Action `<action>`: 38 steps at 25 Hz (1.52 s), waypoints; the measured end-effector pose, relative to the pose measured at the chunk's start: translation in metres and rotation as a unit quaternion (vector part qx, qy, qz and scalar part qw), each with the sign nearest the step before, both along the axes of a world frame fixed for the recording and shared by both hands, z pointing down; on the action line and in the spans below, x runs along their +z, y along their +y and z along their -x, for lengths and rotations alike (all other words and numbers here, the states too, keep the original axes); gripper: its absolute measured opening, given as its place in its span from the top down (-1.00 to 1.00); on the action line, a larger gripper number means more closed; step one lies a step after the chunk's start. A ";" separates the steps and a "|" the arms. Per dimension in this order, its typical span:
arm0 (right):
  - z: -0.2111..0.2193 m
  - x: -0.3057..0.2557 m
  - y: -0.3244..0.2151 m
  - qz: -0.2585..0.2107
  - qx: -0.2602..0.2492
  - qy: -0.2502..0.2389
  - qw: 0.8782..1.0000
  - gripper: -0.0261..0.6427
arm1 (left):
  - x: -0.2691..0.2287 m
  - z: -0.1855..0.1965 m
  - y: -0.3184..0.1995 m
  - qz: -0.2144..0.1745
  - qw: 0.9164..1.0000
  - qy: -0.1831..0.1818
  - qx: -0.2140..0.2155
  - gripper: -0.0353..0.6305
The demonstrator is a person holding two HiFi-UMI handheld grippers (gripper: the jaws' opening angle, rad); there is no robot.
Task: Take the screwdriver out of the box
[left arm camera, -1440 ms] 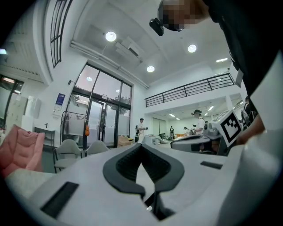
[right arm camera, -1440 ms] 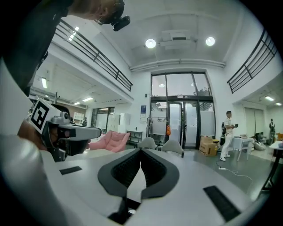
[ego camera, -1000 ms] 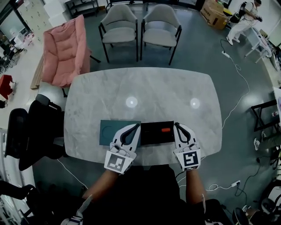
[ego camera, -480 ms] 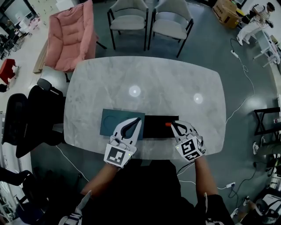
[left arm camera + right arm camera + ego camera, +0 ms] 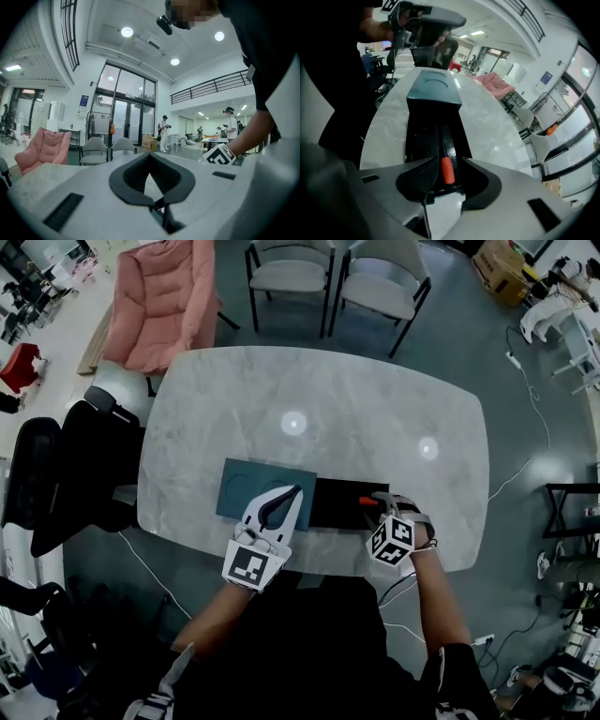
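A black open box (image 5: 337, 503) lies near the table's front edge, with its teal lid (image 5: 246, 486) flat at its left. The screwdriver's orange handle (image 5: 367, 502) lies in the box's right end. My right gripper (image 5: 382, 508) tips steeply down over that end. Its jaws are opening, and the orange handle (image 5: 447, 170) lies between the right gripper's (image 5: 448, 162) fingers with gaps on both sides. The dark shaft runs along the box (image 5: 423, 133) toward the lid (image 5: 433, 91). My left gripper (image 5: 296, 493) hovers over the box's left end beside the lid, shut and holding nothing.
The marble table (image 5: 375, 418) stretches away behind the box. Two grey chairs (image 5: 380, 287) and a pink armchair (image 5: 159, 301) stand at the far side, a black office chair (image 5: 56, 474) at the left. People stand far off in the room (image 5: 164, 133).
My right gripper has dropped and tipped downward over the box's right end, and its jaws have spread around the orange handle. The left gripper has barely shifted.
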State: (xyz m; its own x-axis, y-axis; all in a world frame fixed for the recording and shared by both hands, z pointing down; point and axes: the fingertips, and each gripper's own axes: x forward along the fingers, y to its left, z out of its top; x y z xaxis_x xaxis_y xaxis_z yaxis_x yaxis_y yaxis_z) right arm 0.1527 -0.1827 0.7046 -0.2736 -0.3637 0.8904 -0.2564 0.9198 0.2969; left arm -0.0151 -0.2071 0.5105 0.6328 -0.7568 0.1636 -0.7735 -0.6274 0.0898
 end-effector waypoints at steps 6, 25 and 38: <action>-0.005 0.036 -0.001 0.036 -0.056 0.078 0.995 0.44 | 0.005 0.007 0.002 0.002 1.000 -0.013 -0.014 0.88; -0.004 0.063 0.002 0.051 -0.080 0.115 0.989 0.58 | 0.011 0.026 -0.008 0.002 0.999 -0.013 -0.033 0.88; 0.011 -0.009 0.008 -0.072 0.025 0.030 0.997 0.58 | 0.001 0.017 -0.008 -0.010 1.000 -0.006 -0.018 0.88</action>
State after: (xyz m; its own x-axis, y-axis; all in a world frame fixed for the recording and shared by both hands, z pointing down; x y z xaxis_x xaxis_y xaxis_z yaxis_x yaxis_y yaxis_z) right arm 0.1418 -0.1747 0.6954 -0.2007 -0.5010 0.8418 -0.2782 0.8531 0.4414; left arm -0.0320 -0.2151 0.5112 0.6038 -0.7818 0.1553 -0.7961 -0.6013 0.0680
